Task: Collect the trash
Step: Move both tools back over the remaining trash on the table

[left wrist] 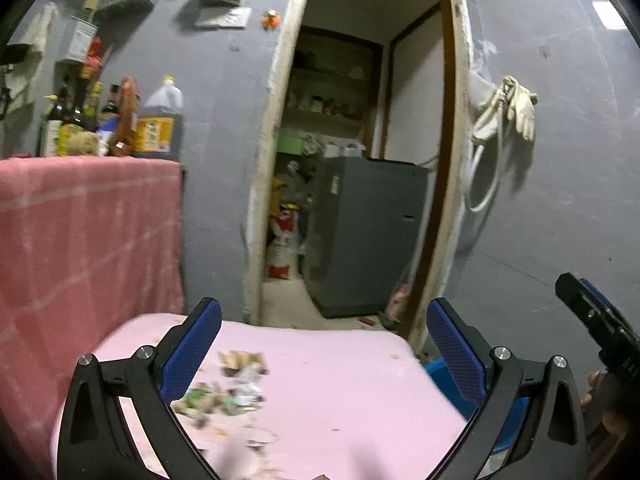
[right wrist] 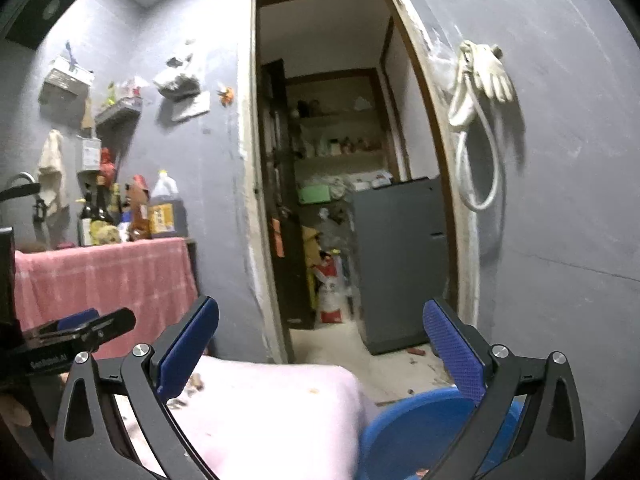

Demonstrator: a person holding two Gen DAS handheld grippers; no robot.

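A heap of trash [left wrist: 230, 386], crumpled wrappers, shells and scraps, lies on a pink-covered table [left wrist: 340, 380]. My left gripper [left wrist: 324, 344] is open and empty above the table, the heap just inside its left finger. My right gripper [right wrist: 320, 344] is open and empty over the table's right end [right wrist: 280, 408] and a blue bin [right wrist: 408, 428] beside it. A bit of the trash [right wrist: 192, 388] shows by the right gripper's left finger. The right gripper also shows at the right edge of the left wrist view [left wrist: 596, 320].
A pink towel [left wrist: 80, 240] hangs over a counter with bottles [left wrist: 160, 120] at left. An open doorway [left wrist: 360, 160] ahead leads to a storeroom with a grey cabinet [left wrist: 368, 236]. A glove and hose [left wrist: 508, 112] hang on the grey wall. The blue bin [left wrist: 440, 368] sits right of the table.
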